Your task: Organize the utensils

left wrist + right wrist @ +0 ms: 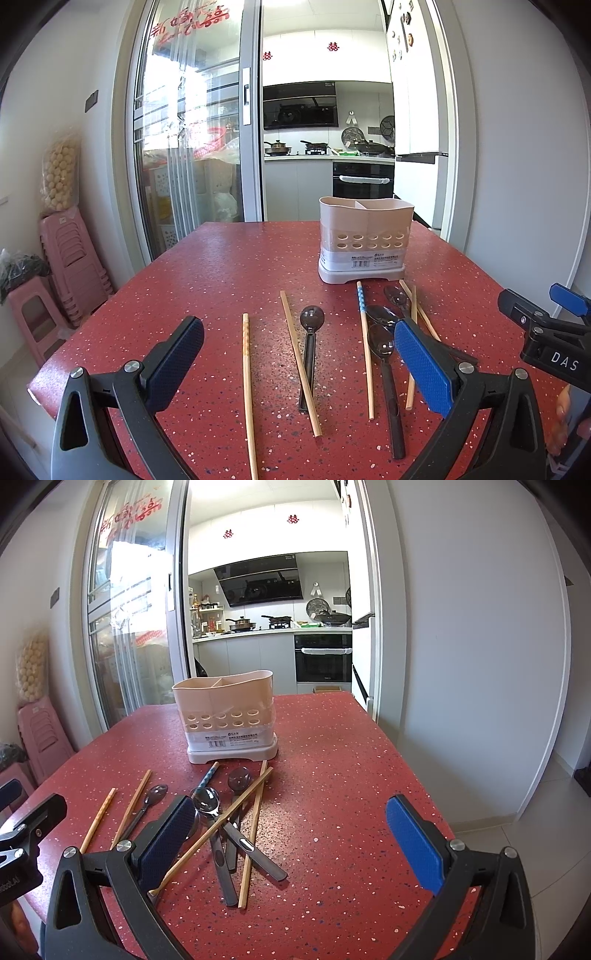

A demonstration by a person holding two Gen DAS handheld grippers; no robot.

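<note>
Left wrist view. Left gripper [299, 354]: blue-padded fingers spread wide, nothing between them. Directly ahead, at 12 o'clock on the red speckled table [207, 266], lie a translucent dark plastic spoon with a black handle [309, 354] and a plain bamboo chopstick [300, 373] crossing it, both with the long axis running roughly 12-to-6, i.e. along the fingers' line of sight. A second bamboo chopstick [247, 391] lies at 11 o'clock. The beige two-compartment utensil holder with perforated wall [365, 240] stands upright at 1 o'clock, beyond the utensils (no utensils show above its rim). The right gripper [543, 325] shows at 3 o'clock, its opening not readable here.

Right wrist view. Right gripper [291, 834]: fingers wide apart, holding nothing. A crossed heap of spoons and chopsticks [232, 830] sits at 11 o'clock, just beside the left finger; holder [225, 716] farther at 11.

Judgement: the lone spoon-and-chopstick pair is nearer the left gripper and already centred in its opening; the tangled heap suits the right but needs separating.
</note>
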